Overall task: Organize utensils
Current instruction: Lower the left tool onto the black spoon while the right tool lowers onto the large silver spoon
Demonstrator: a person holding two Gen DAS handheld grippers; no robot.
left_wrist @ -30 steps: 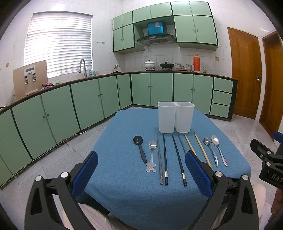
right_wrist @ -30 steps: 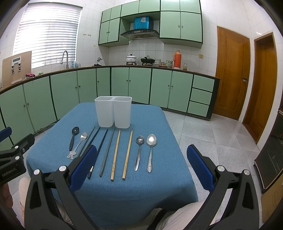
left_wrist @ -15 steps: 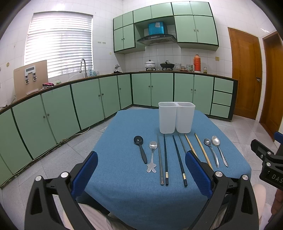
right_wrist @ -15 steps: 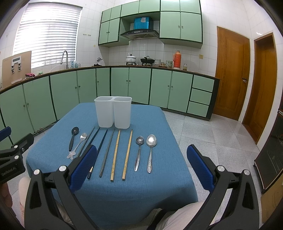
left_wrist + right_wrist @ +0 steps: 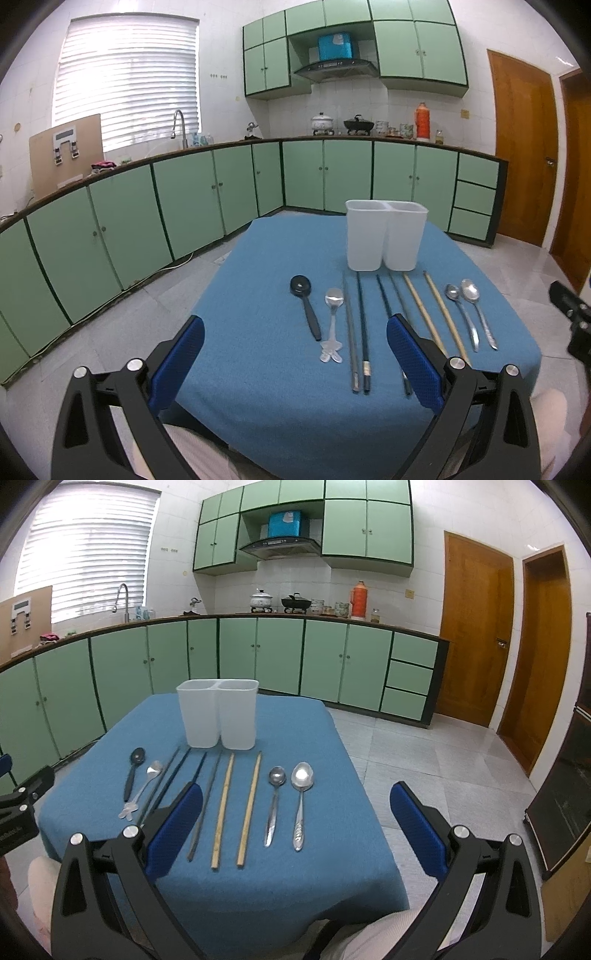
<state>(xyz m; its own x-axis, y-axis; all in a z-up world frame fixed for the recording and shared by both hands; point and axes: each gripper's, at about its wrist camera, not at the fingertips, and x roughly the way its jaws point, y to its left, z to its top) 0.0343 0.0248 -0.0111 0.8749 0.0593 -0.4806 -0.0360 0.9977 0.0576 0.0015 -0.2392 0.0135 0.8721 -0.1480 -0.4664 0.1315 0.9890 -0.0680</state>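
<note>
A white two-compartment holder (image 5: 386,235) (image 5: 218,713) stands at the far middle of the blue table (image 5: 266,373) (image 5: 317,738). In front of it lie a row of utensils: a black spoon (image 5: 306,304) (image 5: 133,771), a small silver spoon (image 5: 333,321) (image 5: 146,786), dark chopsticks (image 5: 362,325) (image 5: 173,775), wooden chopsticks (image 5: 439,312) (image 5: 236,805), and two silver spoons (image 5: 472,314) (image 5: 288,805). My left gripper (image 5: 295,360) hangs open above the near table edge. My right gripper (image 5: 295,830) is open too, holding nothing.
Green cabinets (image 5: 177,206) and a counter with sink, pots and a red thermos (image 5: 357,600) run along the far walls. Wooden doors (image 5: 476,642) stand at the right. Tiled floor (image 5: 424,760) surrounds the table. The person's knees show at the bottom.
Both grippers have edged slightly forward and lower toward the table; the utensils and holder have not moved.
</note>
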